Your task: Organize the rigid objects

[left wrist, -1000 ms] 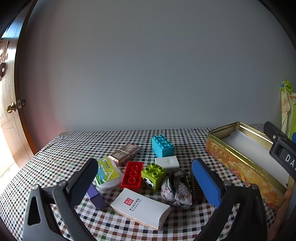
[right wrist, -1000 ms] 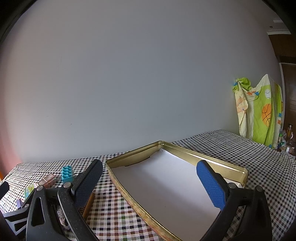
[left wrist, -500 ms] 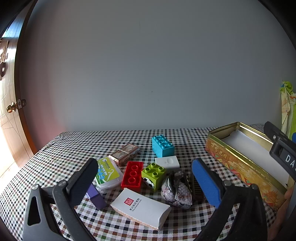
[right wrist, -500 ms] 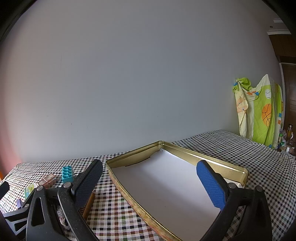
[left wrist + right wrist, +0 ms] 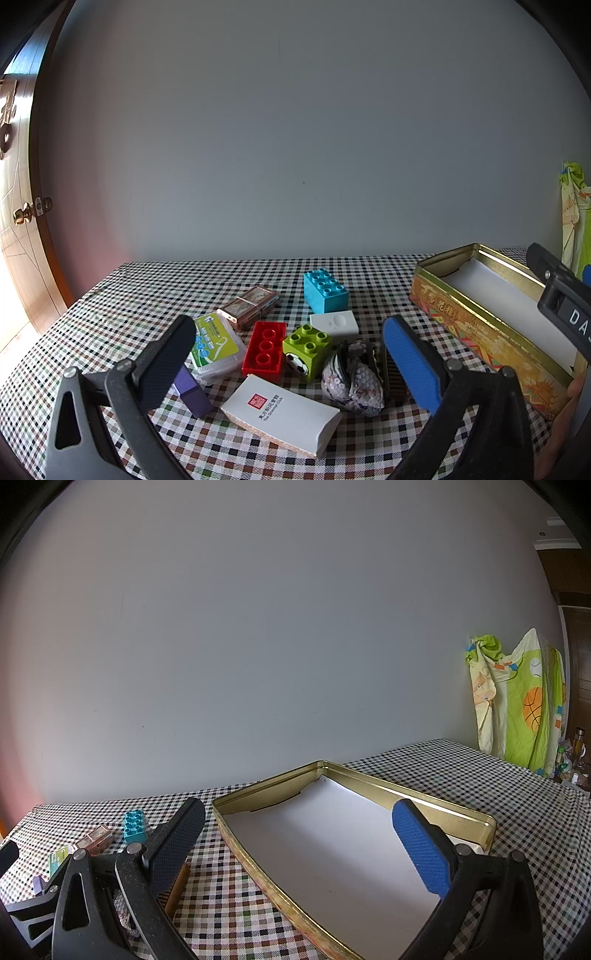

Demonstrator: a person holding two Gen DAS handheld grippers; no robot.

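Observation:
My left gripper (image 5: 291,360) is open and empty above a cluster of small objects on the checked tablecloth: a red brick (image 5: 265,349), a green brick (image 5: 306,349), a blue brick (image 5: 325,290), a white card box (image 5: 280,413), a white block (image 5: 334,323), a floss case (image 5: 216,343), a purple block (image 5: 192,393), a banded brown pack (image 5: 249,306) and a sequined pouch (image 5: 351,382). My right gripper (image 5: 299,843) is open and empty above the gold tin (image 5: 436,808), which is lined white and holds nothing that I can see. The tin (image 5: 476,328) also shows in the left wrist view.
A plain wall stands behind the table. A wooden door (image 5: 18,229) is at the far left. A patterned cloth (image 5: 517,701) hangs at the right, with bottles (image 5: 576,753) beside it. A brown comb (image 5: 177,886) lies left of the tin.

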